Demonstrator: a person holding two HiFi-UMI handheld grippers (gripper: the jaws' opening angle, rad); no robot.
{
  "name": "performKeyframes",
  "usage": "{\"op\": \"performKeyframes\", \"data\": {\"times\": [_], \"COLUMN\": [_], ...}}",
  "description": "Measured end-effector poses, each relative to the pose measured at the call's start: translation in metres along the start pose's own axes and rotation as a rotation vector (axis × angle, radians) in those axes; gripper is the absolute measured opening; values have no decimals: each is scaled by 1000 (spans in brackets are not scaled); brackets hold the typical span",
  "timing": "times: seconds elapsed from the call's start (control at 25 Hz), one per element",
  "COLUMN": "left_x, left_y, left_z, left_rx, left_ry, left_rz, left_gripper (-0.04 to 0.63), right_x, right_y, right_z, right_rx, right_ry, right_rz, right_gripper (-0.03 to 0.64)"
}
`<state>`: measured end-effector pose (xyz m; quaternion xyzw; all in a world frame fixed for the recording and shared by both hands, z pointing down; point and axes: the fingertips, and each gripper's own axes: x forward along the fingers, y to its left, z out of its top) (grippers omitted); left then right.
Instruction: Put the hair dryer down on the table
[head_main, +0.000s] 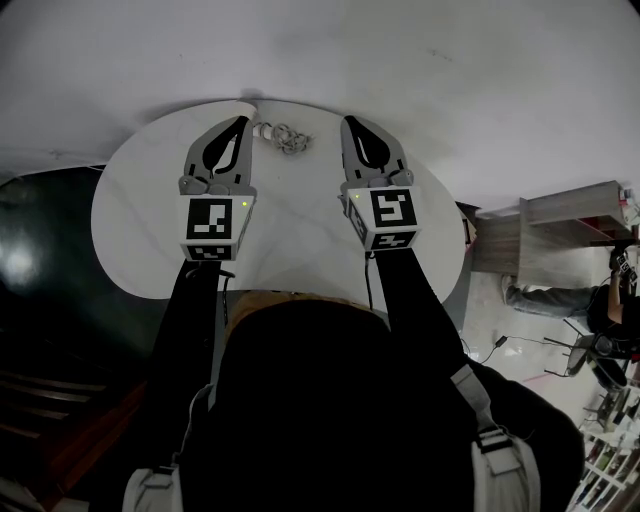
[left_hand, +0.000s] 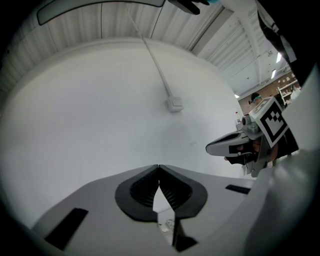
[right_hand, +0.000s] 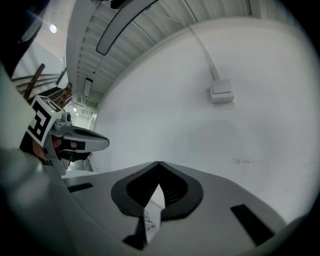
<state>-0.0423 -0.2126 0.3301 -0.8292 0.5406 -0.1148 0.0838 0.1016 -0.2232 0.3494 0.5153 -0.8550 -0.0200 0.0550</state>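
Hovering side by side over the round white table (head_main: 130, 215), both grippers point toward 12 o'clock in the head view, at the white wall (head_main: 420, 60). L gripper (head_main: 243, 121) is at approx 11 o'clock of the tabletop and R gripper (head_main: 347, 121) at 1 o'clock, well apart from each other.

L claw: fully closed, tips meeting, nothing btwn them in its own view. R claw: same, tips pressed together on nothing.

A loose coil of grey cord (head_main: 287, 138) lies on the table at 12 o'clock, near the far rim. It's btwn the two claw tips but touches neither. A small white piece (head_main: 262, 129) lies just beside the coil, at its 9 o'clock.

Hair dryer: can't make it out in any view, so can't tell where it is. Neither claw has hold of it.

Both gripper views show a wall box (left_hand: 174, 104) on the wall at 12–1 o'clock, w/ a conduit (left_hand: 150, 50) running up from it.
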Motion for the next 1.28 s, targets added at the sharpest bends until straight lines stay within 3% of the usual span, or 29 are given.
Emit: {"op": "performKeyframes", "data": {"times": [0.24,1.28], "left_x": [0,-8], "left_y": [4,8], "left_z": [-2,-6], "left_rx": [-38,-24], "left_ry": [3,13], "left_rz": [5,12], "left_gripper": [17,17], "right_x": [-2,0], "right_y": [-3,5], "right_z": [3,-2], "right_rx": [-5,-19], "right_ry": [-12,8], "right_rz": [-10,1], "right_gripper": [26,26]}}
